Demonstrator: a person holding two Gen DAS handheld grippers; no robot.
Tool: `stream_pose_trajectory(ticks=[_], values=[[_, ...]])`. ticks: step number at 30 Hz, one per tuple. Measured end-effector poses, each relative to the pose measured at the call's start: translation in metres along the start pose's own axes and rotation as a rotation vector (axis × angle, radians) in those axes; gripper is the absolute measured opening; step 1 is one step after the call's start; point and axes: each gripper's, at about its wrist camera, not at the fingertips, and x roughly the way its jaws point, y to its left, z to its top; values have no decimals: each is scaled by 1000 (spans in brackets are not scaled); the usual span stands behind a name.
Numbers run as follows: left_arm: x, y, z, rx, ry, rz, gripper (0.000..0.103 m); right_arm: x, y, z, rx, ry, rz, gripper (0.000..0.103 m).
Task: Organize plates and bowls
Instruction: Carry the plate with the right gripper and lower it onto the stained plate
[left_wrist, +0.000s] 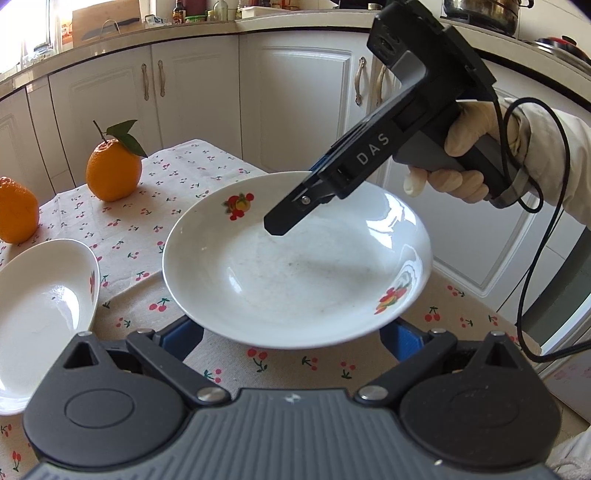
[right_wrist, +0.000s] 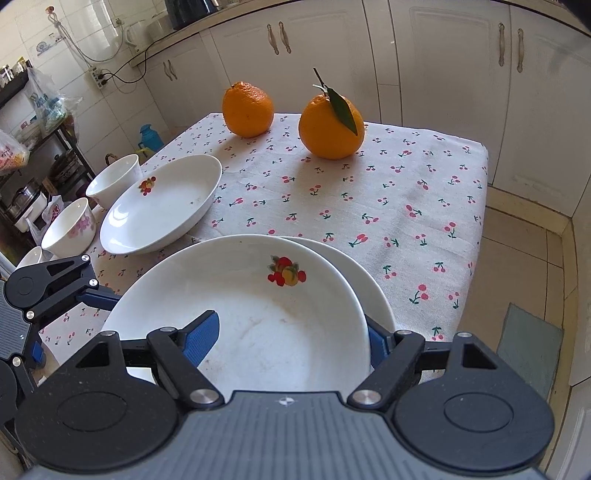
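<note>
A white fruit-print plate (left_wrist: 295, 266) is lifted over the table; my right gripper (left_wrist: 291, 218) is shut on its far rim. In the right wrist view this plate (right_wrist: 258, 325) sits between the blue fingers (right_wrist: 201, 341), above a second white plate (right_wrist: 369, 284) on the cloth. My left gripper (left_wrist: 291, 338) is open under the held plate's near edge, its fingers partly hidden; it also shows in the right wrist view (right_wrist: 48, 288). Another fruit-print plate (right_wrist: 162, 203) lies at the left, also seen in the left wrist view (left_wrist: 40, 314).
Two oranges (right_wrist: 247, 109) (right_wrist: 330, 125) stand at the far side of the cherry-print tablecloth (right_wrist: 406, 192). White bowls (right_wrist: 114, 181) (right_wrist: 70, 225) sit at the table's left edge. Kitchen cabinets (left_wrist: 295, 92) surround the table.
</note>
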Motion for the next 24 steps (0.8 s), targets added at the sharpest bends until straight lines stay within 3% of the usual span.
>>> stream_pose_trajectory(ticks=[24], values=[[6, 10, -3, -26, -10, -24, 102, -21, 1, -13, 33, 4, -62, 85]])
